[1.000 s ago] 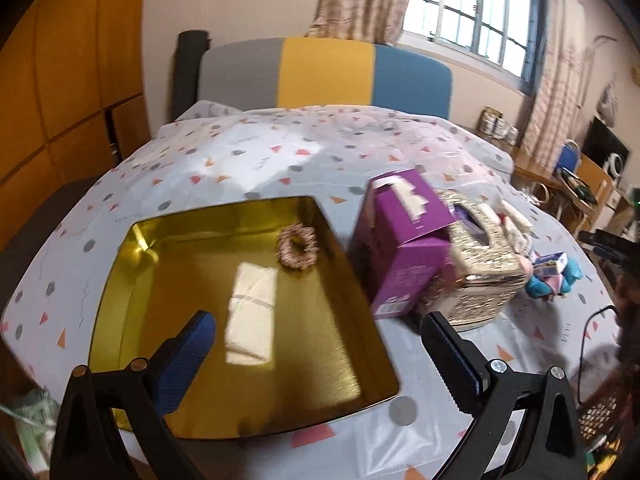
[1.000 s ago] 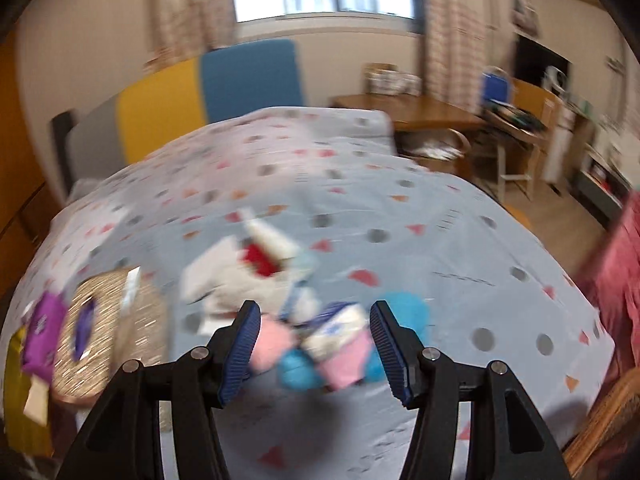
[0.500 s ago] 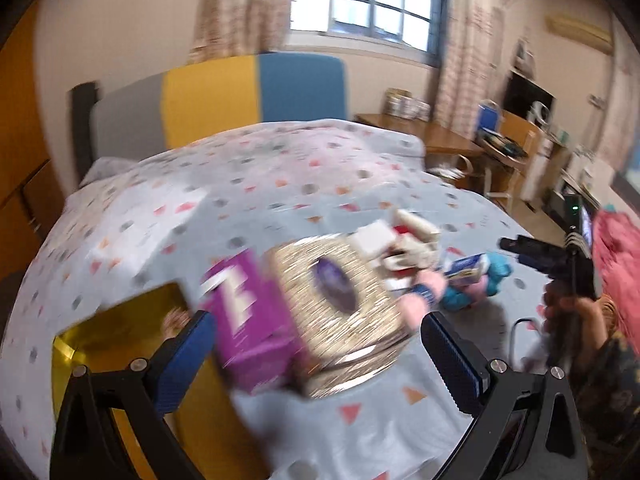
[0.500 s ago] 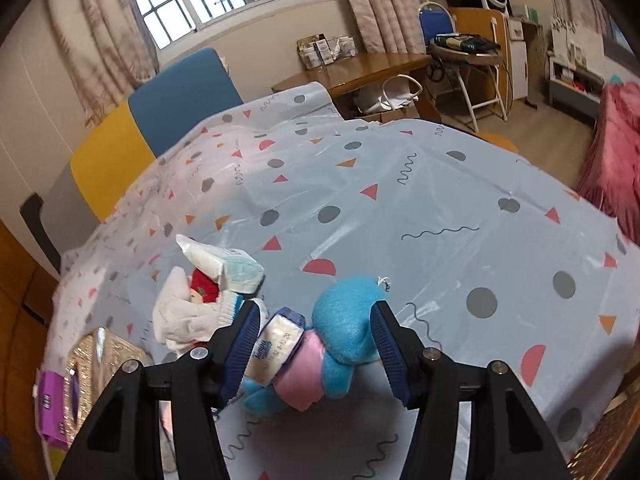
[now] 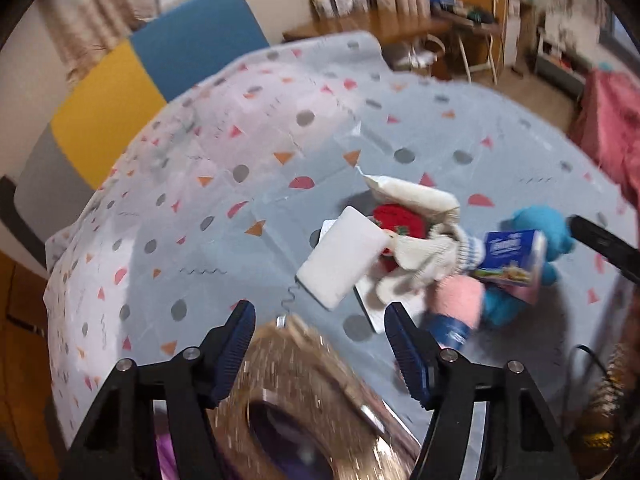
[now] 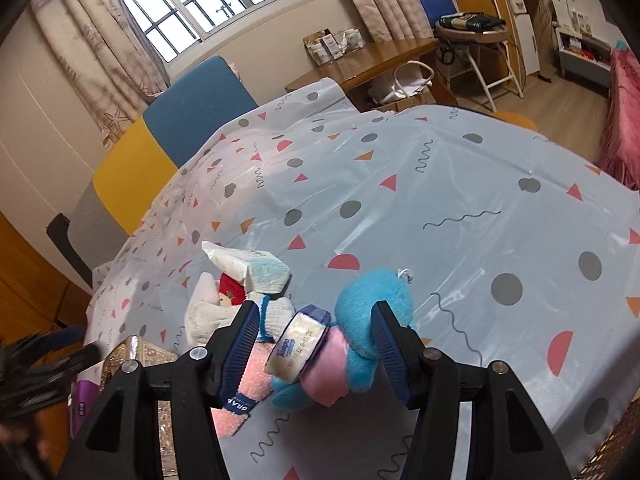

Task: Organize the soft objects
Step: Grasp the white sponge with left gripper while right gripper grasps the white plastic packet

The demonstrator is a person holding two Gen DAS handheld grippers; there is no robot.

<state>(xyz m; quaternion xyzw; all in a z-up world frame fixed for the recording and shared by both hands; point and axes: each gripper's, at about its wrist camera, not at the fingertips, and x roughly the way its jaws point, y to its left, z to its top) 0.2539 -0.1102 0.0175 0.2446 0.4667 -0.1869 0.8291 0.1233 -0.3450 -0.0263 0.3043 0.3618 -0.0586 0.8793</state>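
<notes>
A pile of soft things lies on the patterned tablecloth (image 6: 440, 184): a blue plush toy (image 6: 372, 300) (image 5: 536, 224), a pink cloth (image 6: 324, 372), a tissue pack (image 6: 296, 344) (image 5: 512, 256), white gloves (image 5: 424, 256), a red plush (image 5: 398, 220), a white sponge (image 5: 340, 256) and a wipes pack (image 6: 252, 264). My right gripper (image 6: 314, 350) is open, its fingers either side of the tissue pack and blue toy. My left gripper (image 5: 320, 344) is open and empty above a glittery gold tissue box (image 5: 304, 408), short of the sponge.
A purple box (image 6: 82, 400) sits by the gold box at the left. A yellow, blue and grey sofa (image 6: 160, 128) stands behind the table. A wooden desk (image 6: 372, 60) and chair (image 6: 472, 32) stand at the back right.
My left gripper has swung right, from over the gold tray to above the gold box facing the pile. My right gripper has moved down and closer, around the tissue pack and blue toy.
</notes>
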